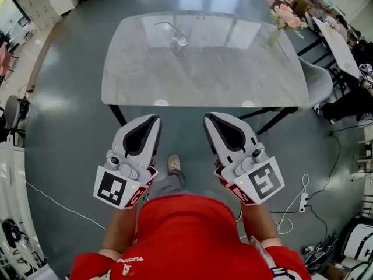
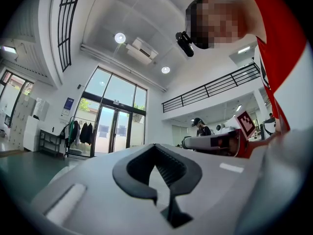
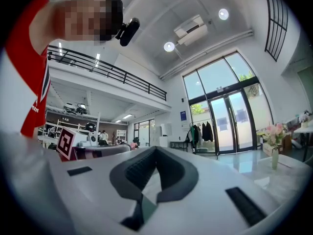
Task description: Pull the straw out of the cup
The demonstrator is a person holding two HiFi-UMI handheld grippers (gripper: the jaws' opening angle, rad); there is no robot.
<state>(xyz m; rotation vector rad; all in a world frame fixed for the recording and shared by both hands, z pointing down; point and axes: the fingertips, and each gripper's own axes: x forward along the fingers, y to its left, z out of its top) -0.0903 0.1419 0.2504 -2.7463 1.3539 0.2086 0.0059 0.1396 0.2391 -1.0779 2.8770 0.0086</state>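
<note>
- The grey-green floor [image 1: 70, 127] fills most of the head view and reflects the ceiling lights.
- The marble counter [image 1: 204, 69] stands ahead of the person, its near edge just beyond the two grippers.
- The person [image 1: 186, 238], in a red top, stands short of the counter, with one shoe [image 1: 173, 164] showing between the grippers.
- A pale chair [image 1: 317, 80] stands at the counter's right end.
- The left gripper [image 1: 156, 119] is held over the floor, pointing at the counter. Its fingers [image 1: 140, 136] are pressed fully together with nothing between them.
- The right gripper [image 1: 208, 118] is held beside it, the two a little apart. Its fingers [image 1: 230, 134] also meet at the tips and hold nothing.
- A vase [image 1: 274, 35] of pink flowers stands at the counter's far right corner.
- The clear cup [image 1: 179, 40] stands on the far part of the counter, left of centre and well apart from both grippers.
- The straw [image 1: 163, 25] sits in the cup, leaning out toward the left.
</note>
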